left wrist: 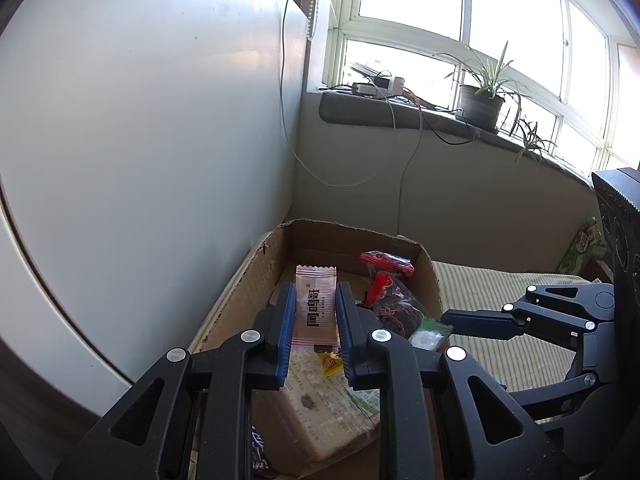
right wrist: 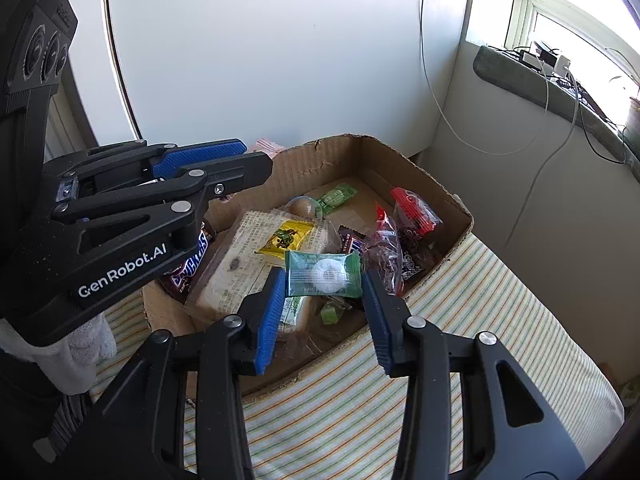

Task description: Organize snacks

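A cardboard box on a striped cloth holds several snacks. My right gripper hovers over the box's near side, with a green packet holding a round white candy spanning its blue fingertips; both ends of the packet meet the pads. In the left wrist view that right gripper reaches in from the right with the green packet at its tip. My left gripper is shut on a pink wrapper with dark lettering above the box. In the right wrist view the left gripper is at the box's left rim.
Inside the box lie a large beige wrapped pack, a Snickers bar, a yellow packet, a green packet and red-and-clear bags. The striped cloth runs right. A white panel stands behind. A gloved hand holds the left gripper.
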Demonstrator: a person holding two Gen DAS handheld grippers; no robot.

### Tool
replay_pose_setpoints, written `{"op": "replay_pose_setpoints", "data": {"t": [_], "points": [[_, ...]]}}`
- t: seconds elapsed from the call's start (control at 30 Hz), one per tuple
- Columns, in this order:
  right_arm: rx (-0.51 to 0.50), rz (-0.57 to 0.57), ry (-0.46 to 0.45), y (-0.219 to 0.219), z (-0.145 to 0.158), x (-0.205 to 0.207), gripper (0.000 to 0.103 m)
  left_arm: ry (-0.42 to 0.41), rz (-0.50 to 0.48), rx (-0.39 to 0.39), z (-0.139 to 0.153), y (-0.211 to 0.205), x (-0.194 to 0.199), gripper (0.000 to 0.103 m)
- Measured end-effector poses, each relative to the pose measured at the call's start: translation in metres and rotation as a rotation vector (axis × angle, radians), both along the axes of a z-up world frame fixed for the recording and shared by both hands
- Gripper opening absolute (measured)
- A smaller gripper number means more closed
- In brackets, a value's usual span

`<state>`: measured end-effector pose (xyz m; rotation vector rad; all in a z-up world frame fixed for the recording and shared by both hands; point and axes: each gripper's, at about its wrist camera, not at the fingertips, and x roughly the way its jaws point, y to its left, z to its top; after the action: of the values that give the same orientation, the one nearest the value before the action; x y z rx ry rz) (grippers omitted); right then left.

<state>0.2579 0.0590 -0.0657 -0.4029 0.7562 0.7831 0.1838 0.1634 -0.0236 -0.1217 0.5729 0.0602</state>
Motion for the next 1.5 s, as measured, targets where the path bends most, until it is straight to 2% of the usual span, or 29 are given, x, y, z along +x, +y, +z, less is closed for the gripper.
{"op": "replay_pose_setpoints", "data": {"t": [0.17,0.3,0.37,0.4,0.43,0.67,1.13,1.37,1.43,1.5], "points": [[0.001,-0.005,-0.006,-0.001,0.001,0.001,0.055,0.001,0.006,0.007,0.0,0.001,0.0,0.022],[-0.004,-0.008,-0.011,-0.003,0.001,0.001,0.055,-0.005,0.008,0.012,0.0,0.001,-0.001,0.03],[-0.002,-0.014,-0.013,-0.005,0.002,0.0,0.063,-0.005,0.008,0.013,0.0,0.001,-0.001,0.031],[0.004,-0.017,-0.017,-0.007,0.002,0.0,0.068,-0.005,0.008,0.015,0.0,0.001,-0.001,0.034],[0.008,-0.021,-0.019,-0.009,0.003,-0.001,0.068,-0.006,0.01,0.018,0.0,0.001,-0.001,0.04],[0.022,-0.054,-0.012,-0.024,0.002,-0.002,0.068,-0.021,0.018,0.034,0.004,-0.004,-0.009,0.057],[0.068,-0.127,-0.036,-0.052,0.014,-0.015,0.068,-0.062,0.01,0.075,0.015,-0.023,-0.028,0.07],[0.091,-0.174,-0.054,-0.063,0.017,-0.028,0.068,-0.074,0.006,0.085,0.015,-0.033,-0.043,0.072],[0.09,-0.183,-0.061,-0.067,0.016,-0.032,0.068,-0.08,0.014,0.092,0.014,-0.036,-0.05,0.079],[0.084,-0.199,-0.074,-0.07,0.016,-0.035,0.068,-0.085,0.018,0.086,0.014,-0.039,-0.058,0.079]]}}
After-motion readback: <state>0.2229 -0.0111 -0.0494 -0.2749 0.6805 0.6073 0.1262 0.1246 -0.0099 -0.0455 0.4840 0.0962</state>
